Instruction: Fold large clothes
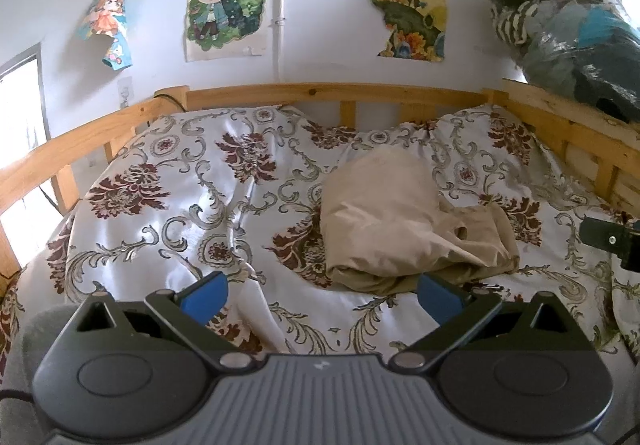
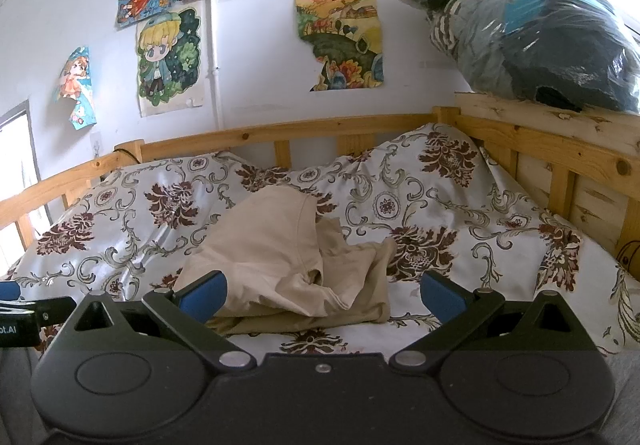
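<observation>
A beige garment (image 1: 404,233) lies bunched in a loose heap on the floral bedspread (image 1: 192,205), near the middle of the bed and nearer its right side. The left gripper (image 1: 322,295) hovers just short of the heap with its blue fingers (image 1: 206,295) spread wide, holding nothing. The right gripper (image 2: 322,295) is likewise wide apart and empty (the garment's near edge shows between its fingers). A wooden rail (image 2: 280,133) runs behind, under wall drawings (image 2: 340,37).

Two low, side-by-side wrist views toward the shared bed (image 1: 224,205) and wall (image 2: 256,101)
</observation>
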`<action>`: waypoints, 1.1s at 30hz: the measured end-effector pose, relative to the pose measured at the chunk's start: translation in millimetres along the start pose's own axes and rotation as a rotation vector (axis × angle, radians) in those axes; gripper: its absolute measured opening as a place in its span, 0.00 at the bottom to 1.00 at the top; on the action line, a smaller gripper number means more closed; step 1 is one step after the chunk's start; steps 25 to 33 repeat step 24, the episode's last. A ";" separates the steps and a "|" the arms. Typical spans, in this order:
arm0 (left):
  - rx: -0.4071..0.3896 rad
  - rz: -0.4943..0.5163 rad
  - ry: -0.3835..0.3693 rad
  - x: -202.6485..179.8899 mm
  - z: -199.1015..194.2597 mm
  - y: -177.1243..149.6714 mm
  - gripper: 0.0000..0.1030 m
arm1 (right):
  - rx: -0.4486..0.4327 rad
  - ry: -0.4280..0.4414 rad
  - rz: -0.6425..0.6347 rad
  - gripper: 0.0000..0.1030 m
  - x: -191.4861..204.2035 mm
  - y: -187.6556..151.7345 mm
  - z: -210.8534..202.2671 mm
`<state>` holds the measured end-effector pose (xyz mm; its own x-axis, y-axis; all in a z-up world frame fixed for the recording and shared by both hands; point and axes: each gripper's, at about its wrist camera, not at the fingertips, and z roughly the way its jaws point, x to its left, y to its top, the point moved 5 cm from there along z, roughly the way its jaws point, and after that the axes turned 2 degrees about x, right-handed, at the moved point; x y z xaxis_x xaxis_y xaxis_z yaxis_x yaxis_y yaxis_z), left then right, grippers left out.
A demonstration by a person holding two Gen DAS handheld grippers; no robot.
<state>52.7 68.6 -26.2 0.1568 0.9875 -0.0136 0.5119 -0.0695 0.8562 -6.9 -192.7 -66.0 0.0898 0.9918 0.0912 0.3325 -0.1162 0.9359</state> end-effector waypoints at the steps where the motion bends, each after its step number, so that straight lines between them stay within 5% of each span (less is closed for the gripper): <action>1: -0.002 0.004 -0.002 -0.6 -0.4 -0.1 0.99 | 0.000 0.000 0.000 0.99 0.1 0.0 0.0; 33: -0.012 0.054 -0.024 -11.7 -3.5 -2.1 0.99 | 0.001 -0.001 0.001 0.99 0.5 0.2 0.0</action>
